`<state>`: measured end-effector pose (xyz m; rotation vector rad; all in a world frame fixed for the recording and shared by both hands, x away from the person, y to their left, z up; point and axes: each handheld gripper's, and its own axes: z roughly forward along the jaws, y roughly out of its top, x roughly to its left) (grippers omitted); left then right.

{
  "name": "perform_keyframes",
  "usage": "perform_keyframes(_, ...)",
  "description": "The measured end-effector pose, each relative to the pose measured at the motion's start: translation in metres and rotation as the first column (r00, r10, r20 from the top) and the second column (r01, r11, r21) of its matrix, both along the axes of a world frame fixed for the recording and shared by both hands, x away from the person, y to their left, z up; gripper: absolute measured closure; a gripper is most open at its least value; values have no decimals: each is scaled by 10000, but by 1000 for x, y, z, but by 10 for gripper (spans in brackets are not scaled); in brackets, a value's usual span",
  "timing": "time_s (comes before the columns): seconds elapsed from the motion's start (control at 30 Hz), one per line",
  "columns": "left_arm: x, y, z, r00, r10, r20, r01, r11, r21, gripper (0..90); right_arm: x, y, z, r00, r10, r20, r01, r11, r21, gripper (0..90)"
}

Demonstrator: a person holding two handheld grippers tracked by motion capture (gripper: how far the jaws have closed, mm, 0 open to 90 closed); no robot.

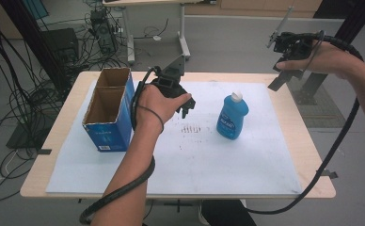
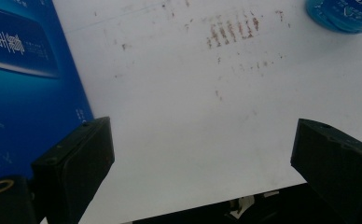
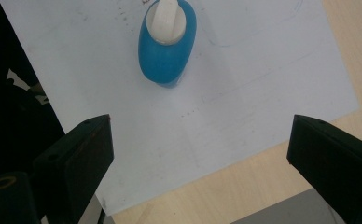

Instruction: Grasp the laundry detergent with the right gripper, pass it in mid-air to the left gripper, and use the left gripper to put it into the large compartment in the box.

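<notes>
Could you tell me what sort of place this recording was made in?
Probably a lab or workshop: tangled black cables lie on the grey floor, a black computer tower stands beside the light wooden table, and another desk stands behind.

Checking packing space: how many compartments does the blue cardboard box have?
2: the near compartment and the far compartment of the open blue cardboard box, at the table's left.

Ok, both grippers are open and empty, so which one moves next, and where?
Probably the right gripper: bring it down over the blue bottle. The bottle stands upright and free on the white sheet, and the right gripper view looks straight down on its white cap. The left gripper hovers nearer the open box.
</notes>
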<state>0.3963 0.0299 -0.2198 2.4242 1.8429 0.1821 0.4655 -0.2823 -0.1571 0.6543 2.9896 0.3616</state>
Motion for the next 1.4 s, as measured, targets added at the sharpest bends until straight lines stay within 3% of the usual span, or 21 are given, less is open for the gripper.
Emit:
perform_keyframes(0.93, -9, -7, 4, 9998, -122, 127, 121, 9999, 81, 64, -12, -8, 0, 9999, -56, 134, 55, 10000, 40, 65)
perform_keyframes(1.17, -11, -6, 4, 9998, -153, 147, 153, 9999, 31, 65, -17, -8, -5, 9999, -48, 140, 46, 10000, 72, 65)
perform_keyframes(1.4, -13, -1, 3, 9998, -154, 161, 153, 9999, 77, 65, -19, -12, -26, 9995, -285, 97, 284, 9995, 99, 47)
